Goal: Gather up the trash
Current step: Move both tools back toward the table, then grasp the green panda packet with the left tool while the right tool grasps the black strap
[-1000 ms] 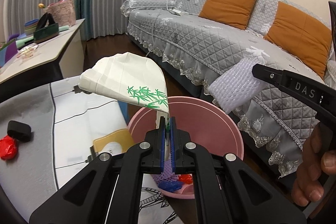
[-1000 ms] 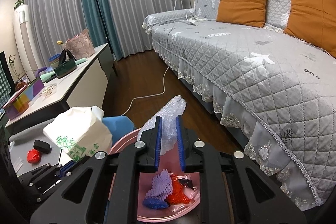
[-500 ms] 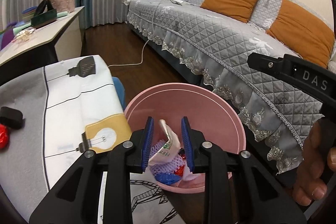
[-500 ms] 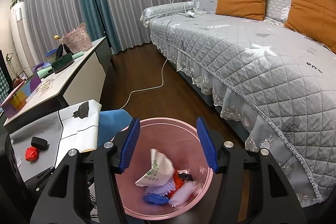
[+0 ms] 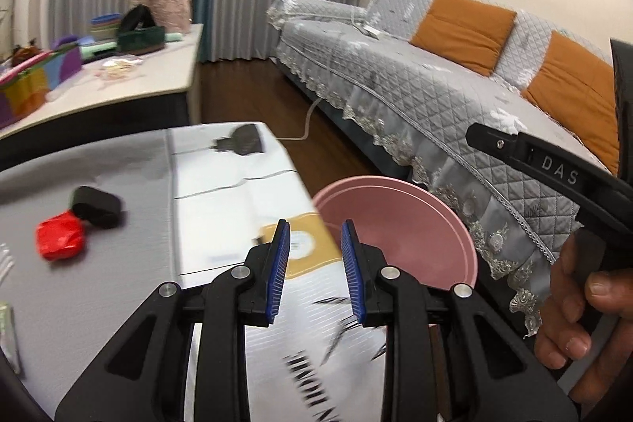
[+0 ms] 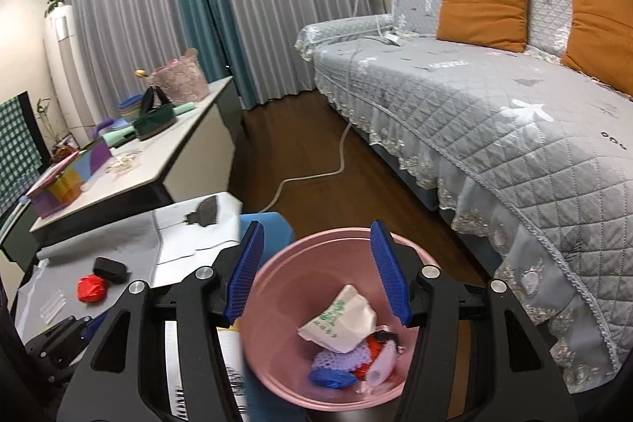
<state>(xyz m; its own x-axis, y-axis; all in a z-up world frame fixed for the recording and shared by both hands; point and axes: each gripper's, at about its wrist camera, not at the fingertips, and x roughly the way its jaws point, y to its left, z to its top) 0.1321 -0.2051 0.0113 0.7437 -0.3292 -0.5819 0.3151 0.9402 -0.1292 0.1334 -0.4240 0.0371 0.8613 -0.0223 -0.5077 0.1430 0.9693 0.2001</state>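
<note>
Both tongs are spread with nothing between them: the right tongs (image 6: 316, 263) hang over the pink bin (image 6: 277, 335), the left tongs (image 5: 314, 263) over the surface (image 5: 118, 283) edge just beside the bin's rim. The white wrapper (image 6: 340, 319) released half a second ago now lies on the bin's other scraps. A red crumpled scrap (image 5: 59, 240) remains on the surface, touching a black case (image 5: 97, 206), with open room around them.

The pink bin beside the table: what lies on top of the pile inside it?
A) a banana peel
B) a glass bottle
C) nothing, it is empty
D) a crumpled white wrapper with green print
D: in the right wrist view, a crumpled white wrapper with green print tops the pile inside the pink bin.
</note>
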